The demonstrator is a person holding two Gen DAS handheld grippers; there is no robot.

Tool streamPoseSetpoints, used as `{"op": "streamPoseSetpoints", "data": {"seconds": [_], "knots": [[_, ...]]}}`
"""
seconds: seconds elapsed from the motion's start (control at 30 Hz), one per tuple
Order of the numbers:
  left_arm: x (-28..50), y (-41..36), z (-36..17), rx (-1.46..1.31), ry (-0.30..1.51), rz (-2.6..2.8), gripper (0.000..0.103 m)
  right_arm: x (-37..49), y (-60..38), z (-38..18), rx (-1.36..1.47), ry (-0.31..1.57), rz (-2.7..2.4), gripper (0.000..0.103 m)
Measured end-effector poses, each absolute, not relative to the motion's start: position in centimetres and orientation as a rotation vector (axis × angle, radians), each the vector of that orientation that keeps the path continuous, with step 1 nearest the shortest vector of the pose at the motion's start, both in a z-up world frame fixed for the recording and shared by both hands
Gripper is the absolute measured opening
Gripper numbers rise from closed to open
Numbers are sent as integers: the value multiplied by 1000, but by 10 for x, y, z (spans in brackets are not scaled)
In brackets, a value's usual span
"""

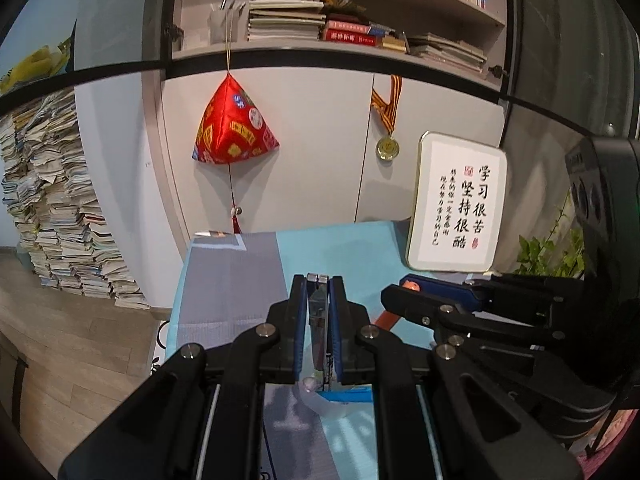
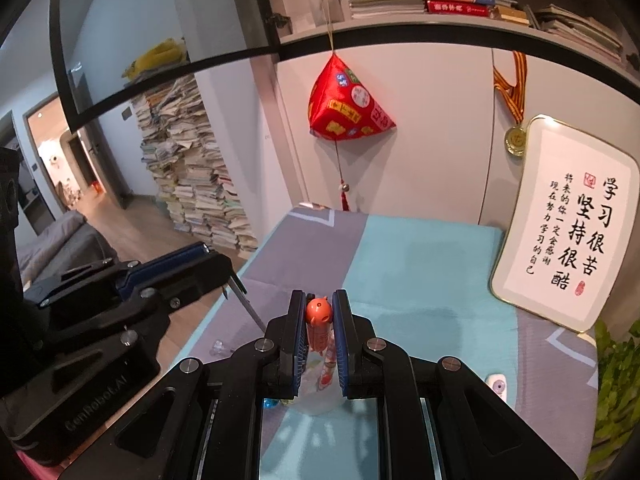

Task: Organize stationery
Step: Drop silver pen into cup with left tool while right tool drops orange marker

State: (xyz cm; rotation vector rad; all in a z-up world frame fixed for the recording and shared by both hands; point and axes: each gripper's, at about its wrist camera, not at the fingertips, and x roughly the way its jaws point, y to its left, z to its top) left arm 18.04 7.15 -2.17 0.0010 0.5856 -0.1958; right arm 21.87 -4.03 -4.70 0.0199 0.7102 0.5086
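Observation:
My left gripper [image 1: 318,280] is shut on a thin metal tool [image 1: 318,312] that stands upright between its blue pads; its long silver tip shows in the right wrist view [image 2: 244,300]. My right gripper [image 2: 319,300] is shut on an orange pen with a pig-head cap [image 2: 319,312], held above the desk mat. The right gripper also shows in the left wrist view [image 1: 404,284], close on the right, with the orange pen [image 1: 390,320] hanging below it. A small clear cap [image 2: 218,347] lies on the mat near the left edge.
The desk carries a grey and teal mat [image 2: 420,264]. A framed calligraphy board [image 2: 568,224] leans at the right rear, a green plant [image 2: 616,380] beside it. A small white eraser [image 2: 496,384] lies at the right. A red hanging ornament [image 2: 344,108] and a medal [image 2: 515,140] hang on the cabinet behind.

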Motion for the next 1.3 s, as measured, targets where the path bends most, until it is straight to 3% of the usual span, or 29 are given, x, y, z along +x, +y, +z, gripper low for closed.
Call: {"op": "streamPoseSetpoints", "data": {"seconds": [1.0,1.23,1.3], "knots": [[181,85,-61,-46,674,-244,9,232,-22,-72,-40,776,511,15],[165,97,-52,-89,625,-223,12,232,-23,-71,-42,775,510,15],[159,101,-49,-98,609,-213,18,232,-22,-71,-45,775,510,15]]}}
